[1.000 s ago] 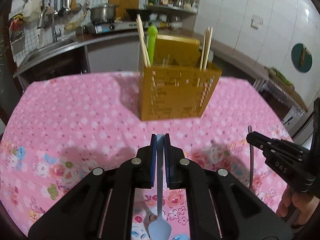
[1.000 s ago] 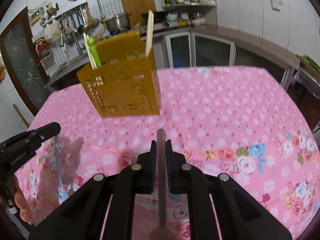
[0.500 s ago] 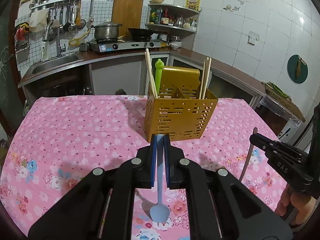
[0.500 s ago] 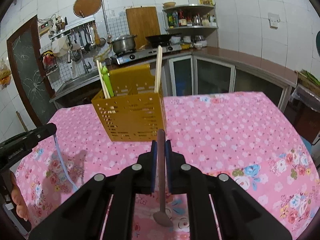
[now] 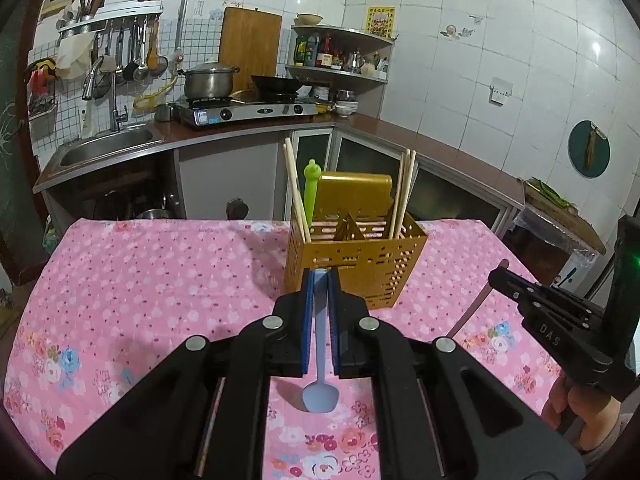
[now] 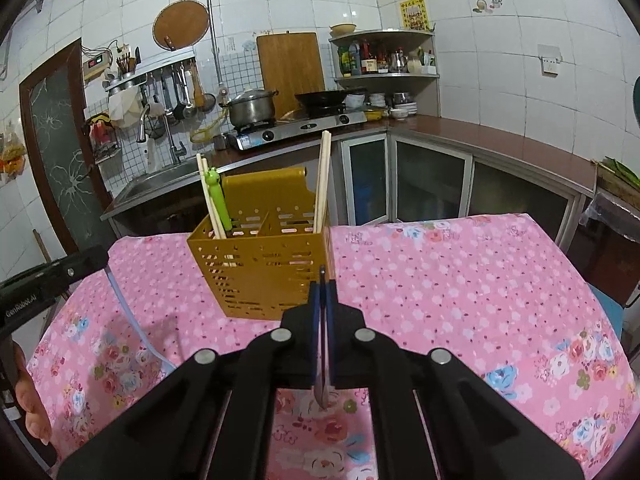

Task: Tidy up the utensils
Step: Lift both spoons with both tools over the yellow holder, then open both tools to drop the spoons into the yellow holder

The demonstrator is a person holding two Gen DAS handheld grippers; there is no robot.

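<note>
A yellow slotted utensil caddy (image 5: 352,264) (image 6: 264,268) stands on the pink tablecloth and holds chopsticks (image 5: 295,188) and a green utensil (image 5: 311,184). My left gripper (image 5: 320,276) is shut on a light blue spoon (image 5: 320,392), handle up between the jaws, bowl hanging toward me, just in front of the caddy. My right gripper (image 6: 323,284) is shut on a dark metal spoon (image 6: 322,392), seen edge-on, in front of the caddy's right corner. Each gripper shows in the other's view: the right (image 5: 552,312), the left (image 6: 48,284).
The pink floral tablecloth (image 5: 140,280) (image 6: 460,280) covers the table. Behind the table runs a kitchen counter with a sink (image 5: 104,148), a gas stove with a pot (image 5: 208,84) and a corner shelf of bottles (image 6: 384,60).
Both grippers have risen and tilted up with their spoons, so the caddy looks lower and farther. The metal spoon has turned edge-on in the right gripper.
</note>
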